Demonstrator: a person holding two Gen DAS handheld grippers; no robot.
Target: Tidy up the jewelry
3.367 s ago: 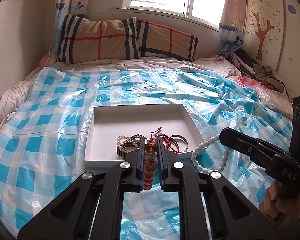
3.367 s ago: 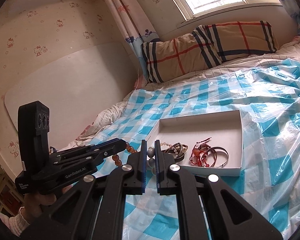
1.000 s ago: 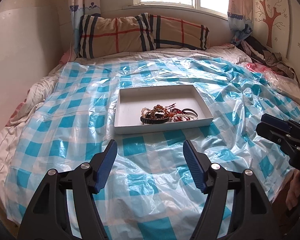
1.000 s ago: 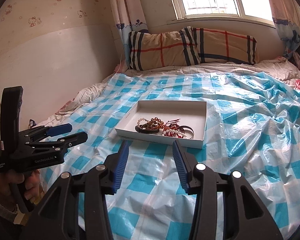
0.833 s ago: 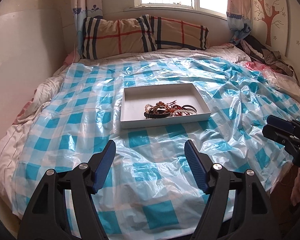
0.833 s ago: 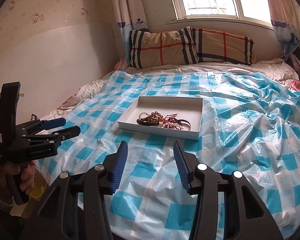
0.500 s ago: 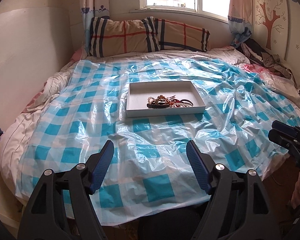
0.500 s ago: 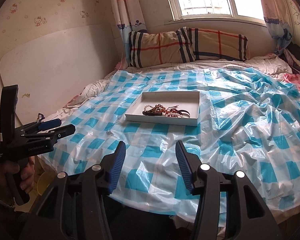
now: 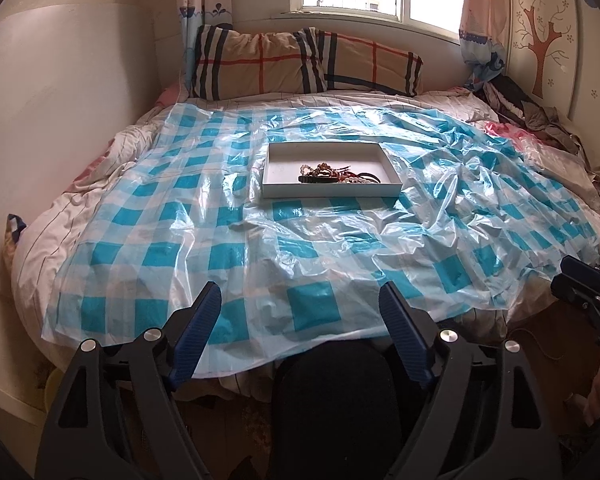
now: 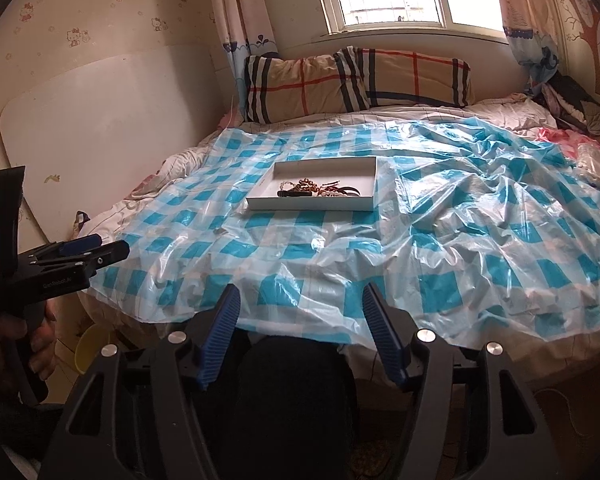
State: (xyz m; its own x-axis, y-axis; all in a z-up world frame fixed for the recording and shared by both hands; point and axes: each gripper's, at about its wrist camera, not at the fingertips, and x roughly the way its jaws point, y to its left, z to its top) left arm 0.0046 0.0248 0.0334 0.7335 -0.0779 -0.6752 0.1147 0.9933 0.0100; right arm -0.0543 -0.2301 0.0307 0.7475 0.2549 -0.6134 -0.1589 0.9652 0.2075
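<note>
Left gripper [image 9: 300, 322] and right gripper [image 10: 300, 322], both just widening, gape empty; bracelets [image 9: 338, 174] fill white tray [image 9: 328, 191] at twelve o'clock on checked sheet [image 9: 228, 248]

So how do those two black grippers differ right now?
The left gripper has its blue pads spread wider in its own view than the right gripper has in its own. Each shows at the edge of the other's view. Both have just been opening, hold nothing, and sit far back from the white tray.
</note>
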